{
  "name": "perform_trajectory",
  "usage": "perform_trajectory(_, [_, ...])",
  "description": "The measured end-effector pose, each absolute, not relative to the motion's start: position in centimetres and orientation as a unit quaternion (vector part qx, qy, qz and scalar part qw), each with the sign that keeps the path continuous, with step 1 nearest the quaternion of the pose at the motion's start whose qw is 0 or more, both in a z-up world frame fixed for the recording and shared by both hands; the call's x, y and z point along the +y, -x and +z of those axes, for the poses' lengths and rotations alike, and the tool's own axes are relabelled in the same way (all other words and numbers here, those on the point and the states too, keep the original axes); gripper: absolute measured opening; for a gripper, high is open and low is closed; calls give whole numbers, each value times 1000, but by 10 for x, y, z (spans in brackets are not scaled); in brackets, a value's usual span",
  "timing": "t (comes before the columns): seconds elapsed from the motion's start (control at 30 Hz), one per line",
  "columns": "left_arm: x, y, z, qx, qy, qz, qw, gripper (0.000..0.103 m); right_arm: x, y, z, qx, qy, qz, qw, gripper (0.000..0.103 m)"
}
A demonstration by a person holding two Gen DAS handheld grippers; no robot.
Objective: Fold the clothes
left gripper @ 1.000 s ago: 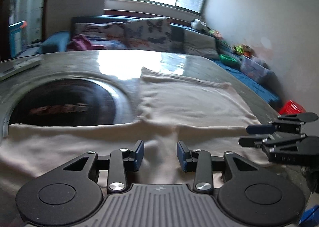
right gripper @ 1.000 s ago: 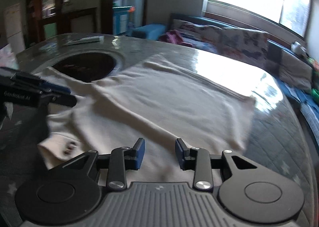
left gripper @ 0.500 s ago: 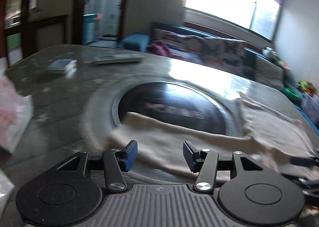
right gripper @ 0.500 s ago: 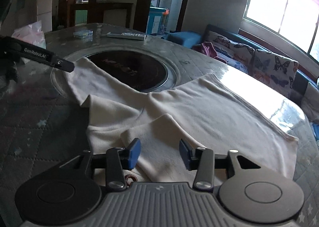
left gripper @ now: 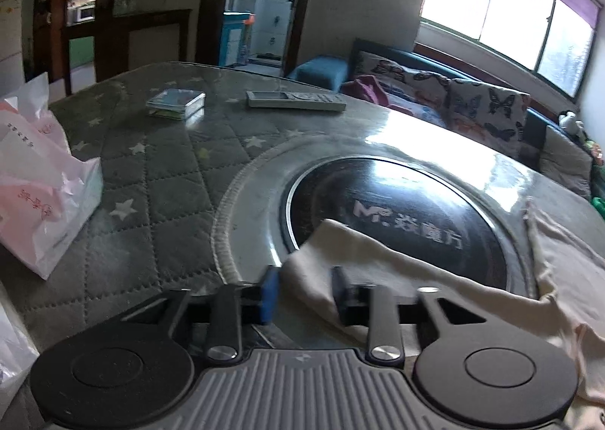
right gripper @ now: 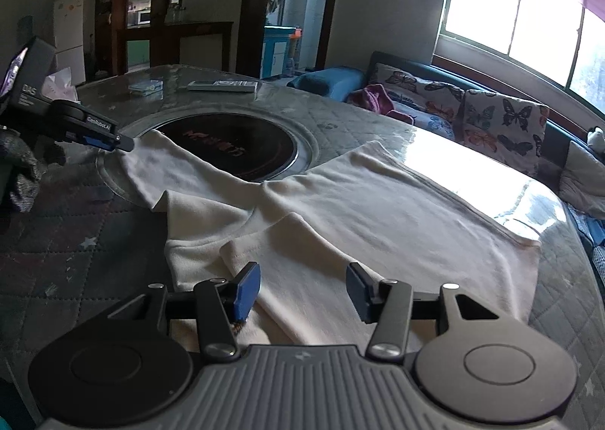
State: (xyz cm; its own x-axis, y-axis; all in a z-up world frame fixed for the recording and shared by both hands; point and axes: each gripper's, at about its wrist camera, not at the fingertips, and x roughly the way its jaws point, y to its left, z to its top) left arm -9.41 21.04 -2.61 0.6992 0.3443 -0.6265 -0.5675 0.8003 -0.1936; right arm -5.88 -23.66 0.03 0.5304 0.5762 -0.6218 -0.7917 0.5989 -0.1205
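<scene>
Your cream long-sleeved top (right gripper: 359,210) lies on the quilted table (right gripper: 75,241), its body spread flat toward the window side and partly over the round black hob plate (right gripper: 242,150) set into the table; one sleeve (right gripper: 170,161) runs out long and straight from the body toward your left, its long axis slanting across the near rim of the hob, cuff end pointing away from the body; the other sleeve (right gripper: 287,252) lies doubled over the chest, its end pointing back toward you; your left gripper (left gripper: 304,292) is much the nearer to the outstretched cuff, which lies right between its blue pads (left gripper: 269,294) in the left wrist view, the fingers spread on either side of the cloth with a gap showing, so it pinches nothing as far as these views show; your right gripper (right gripper: 302,292) hovers over the doubled sleeve with its fingers wide apart, holding nothing; by my reading the coming move turns on that cuff; the sleeve extends from your left tool back toward the body on your right, so any fold would travel along that axis, rightward; whether the doubled sleeve marks a fold under way or mere lie of the cloth, I cannot tell.
</scene>
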Motion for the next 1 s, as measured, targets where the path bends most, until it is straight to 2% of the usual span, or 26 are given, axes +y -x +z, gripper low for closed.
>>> perform_trajectory(0.03, [211, 93, -25, 292, 192, 254, 902, 10, -239, 59, 1, 272, 196, 399, 853, 51])
perform_trajectory(0.13, [213, 91, -22, 287, 197, 259, 901, 6, -251, 61, 2, 276, 183, 390, 859, 52])
perform_trajectory(0.3, [195, 84, 17, 244, 201, 206, 926, 5, -273, 62, 3, 281, 163, 372, 869, 52])
perform_trajectory(0.63, [88, 47, 95, 185, 179, -1, 966, 5, -316, 59, 7, 277, 119, 336, 892, 52])
perform_trajectory(0.8, [34, 32, 102, 186, 155, -93, 966, 5, -340, 57, 6, 279, 102, 317, 901, 52])
perform_trajectory(1.0, [-20, 29, 80, 223, 141, -174, 949, 5, -365, 54, 1, 288, 79, 292, 909, 52])
